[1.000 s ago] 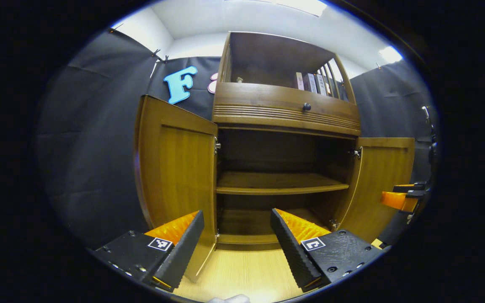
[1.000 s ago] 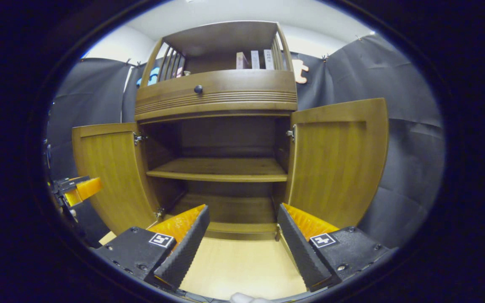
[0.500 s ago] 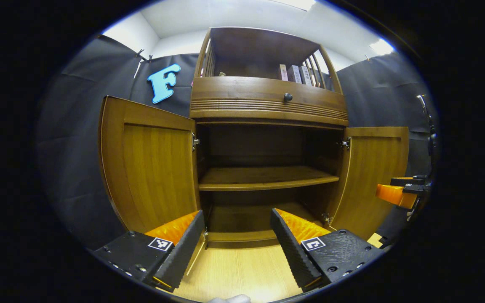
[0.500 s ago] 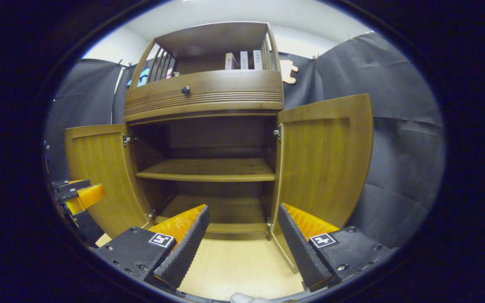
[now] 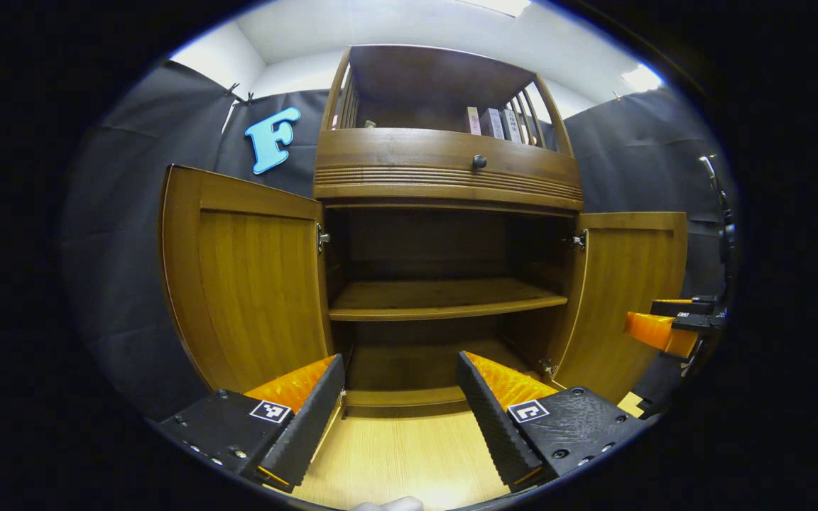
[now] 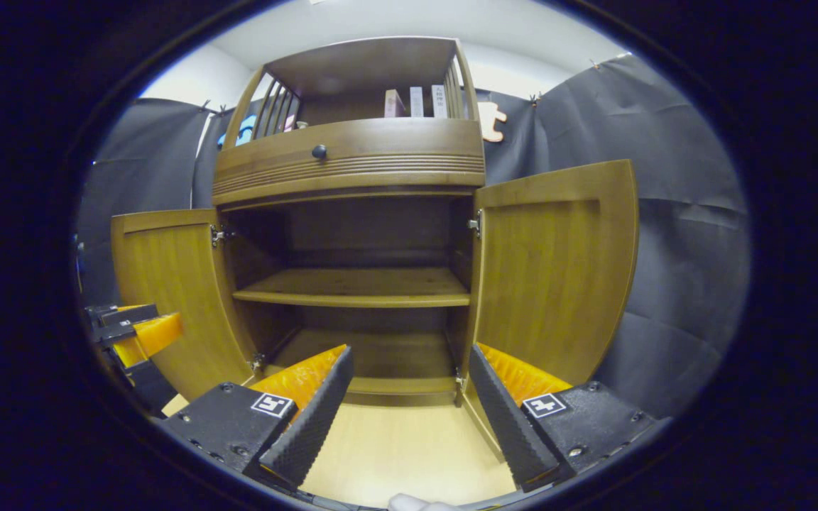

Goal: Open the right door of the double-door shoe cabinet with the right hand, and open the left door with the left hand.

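My left gripper (image 5: 398, 411) and right gripper (image 6: 409, 419) both hang with jaws wide, holding nothing, above the pale floor (image 6: 402, 454). Beyond them the shoe cabinet (image 5: 444, 170) stands open: left door (image 5: 242, 284) and right door (image 6: 554, 273) swung fully outward. Risk: a careless sideways drift could knock a door shut.

The books (image 5: 492, 122) on the top shelf are too small to read, partly hidden by slats (image 5: 531, 113).
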Motion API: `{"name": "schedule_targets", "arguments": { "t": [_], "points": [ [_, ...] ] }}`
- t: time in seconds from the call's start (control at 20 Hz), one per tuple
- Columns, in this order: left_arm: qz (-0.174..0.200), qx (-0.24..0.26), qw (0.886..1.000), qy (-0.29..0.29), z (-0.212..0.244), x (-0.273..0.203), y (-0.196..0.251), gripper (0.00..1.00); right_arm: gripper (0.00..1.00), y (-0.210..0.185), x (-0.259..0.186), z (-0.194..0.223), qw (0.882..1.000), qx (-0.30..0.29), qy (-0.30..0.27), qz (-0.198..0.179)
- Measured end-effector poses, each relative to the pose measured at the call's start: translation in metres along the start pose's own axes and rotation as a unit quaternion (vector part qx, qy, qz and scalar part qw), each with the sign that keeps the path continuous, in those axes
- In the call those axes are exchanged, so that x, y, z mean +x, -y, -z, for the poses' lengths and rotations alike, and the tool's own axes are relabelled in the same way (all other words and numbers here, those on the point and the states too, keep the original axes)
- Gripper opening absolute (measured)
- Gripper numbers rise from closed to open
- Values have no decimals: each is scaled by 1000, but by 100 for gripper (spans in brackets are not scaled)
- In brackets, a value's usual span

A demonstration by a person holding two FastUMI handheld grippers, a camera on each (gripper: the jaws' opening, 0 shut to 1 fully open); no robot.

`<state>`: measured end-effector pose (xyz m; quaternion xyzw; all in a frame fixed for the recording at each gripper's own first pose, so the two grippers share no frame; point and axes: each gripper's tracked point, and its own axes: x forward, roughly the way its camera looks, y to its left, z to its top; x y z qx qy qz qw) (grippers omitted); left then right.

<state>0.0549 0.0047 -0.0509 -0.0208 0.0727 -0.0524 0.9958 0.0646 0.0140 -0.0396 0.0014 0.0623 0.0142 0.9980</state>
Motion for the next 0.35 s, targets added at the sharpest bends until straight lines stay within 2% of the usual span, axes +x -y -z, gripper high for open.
{"name": "schedule_targets", "arguments": {
  "t": [0.35],
  "points": [
    [-3, 13, 1000, 4, -2, -3, 1, 95, 100, -8, -2, 2, 1000, -6, -2, -9]
  ]
}}
